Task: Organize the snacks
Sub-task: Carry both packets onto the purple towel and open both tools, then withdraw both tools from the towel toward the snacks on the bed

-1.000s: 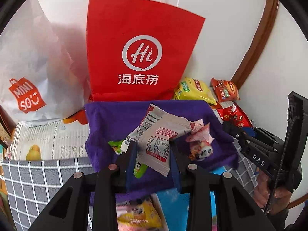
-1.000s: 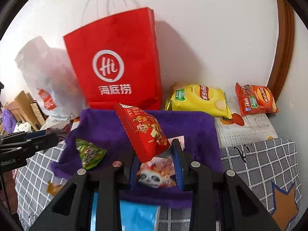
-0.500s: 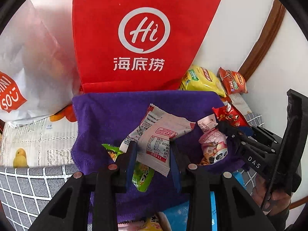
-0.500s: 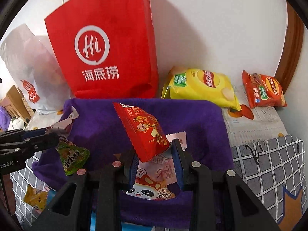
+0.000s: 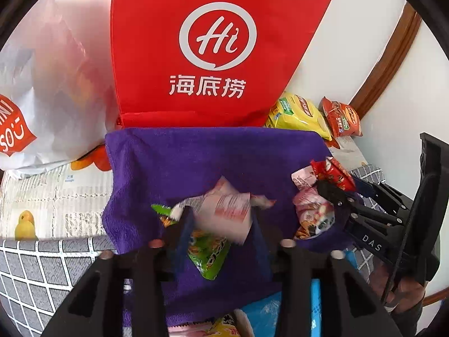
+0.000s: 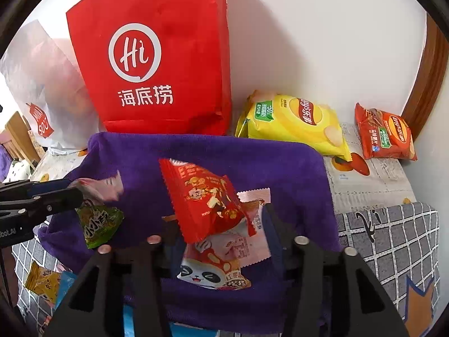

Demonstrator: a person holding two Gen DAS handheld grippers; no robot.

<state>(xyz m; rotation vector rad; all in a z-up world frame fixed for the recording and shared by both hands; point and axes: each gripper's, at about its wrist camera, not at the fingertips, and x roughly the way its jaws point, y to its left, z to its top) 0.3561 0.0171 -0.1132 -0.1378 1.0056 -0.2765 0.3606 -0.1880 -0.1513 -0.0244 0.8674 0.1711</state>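
Both wrist cameras look forward along their own fingers, angled down and close over the purple towel (image 5: 196, 163) (image 6: 224, 154), facing the wall with the red Haidilao bag (image 5: 213, 45) (image 6: 157, 64). The left view sits left, the right view right; each catches the other gripper at its edge. Both share towel, bag, yellow chip bag (image 5: 300, 115) (image 6: 294, 123).

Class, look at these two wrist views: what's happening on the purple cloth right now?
A person is sorting snack packets over the purple towel. The left gripper holds a white-and-pink wrapper above a green packet. The right gripper holds a red packet above a panda-print pink packet.
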